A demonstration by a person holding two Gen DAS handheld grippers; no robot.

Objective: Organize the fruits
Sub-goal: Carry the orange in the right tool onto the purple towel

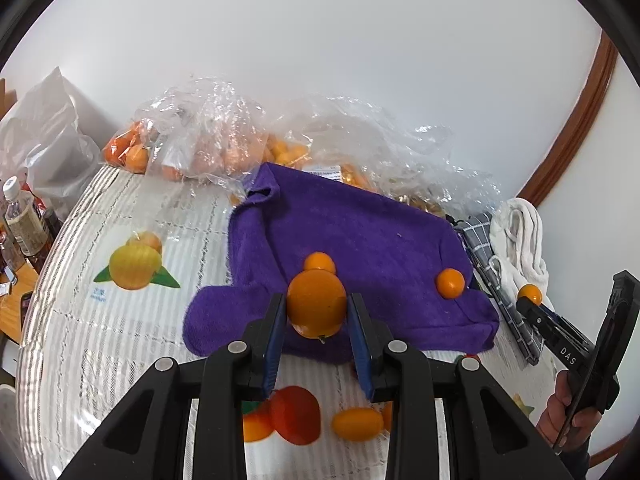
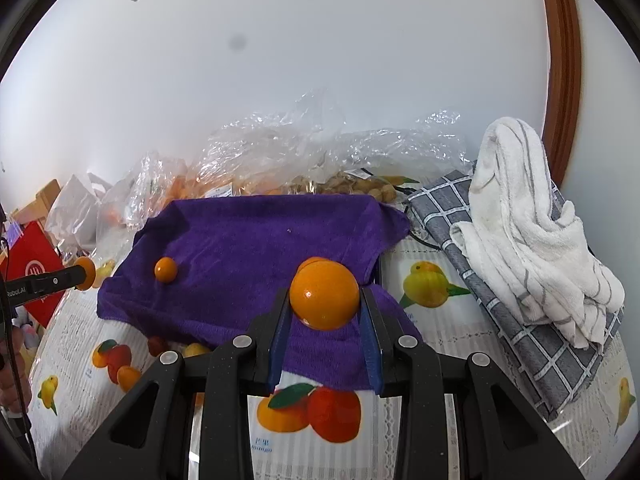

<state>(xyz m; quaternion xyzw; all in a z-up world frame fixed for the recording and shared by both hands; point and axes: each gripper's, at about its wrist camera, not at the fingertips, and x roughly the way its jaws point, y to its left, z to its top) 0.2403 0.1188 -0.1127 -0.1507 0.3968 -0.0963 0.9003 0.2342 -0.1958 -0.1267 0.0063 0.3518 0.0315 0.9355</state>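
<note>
My left gripper is shut on an orange fruit held above the near edge of the purple towel. Two small oranges lie on the towel, one behind the held fruit and one to the right. My right gripper is shut on another orange fruit over the towel. One small orange lies on the towel at left. Each gripper shows in the other's view, the right one and the left one, each with fruit at its tip.
Clear plastic bags of oranges and nuts lie behind the towel. A checked grey cloth with a white towel lies at right. Bottles stand at left. A loose small fruit lies on the fruit-printed tablecloth.
</note>
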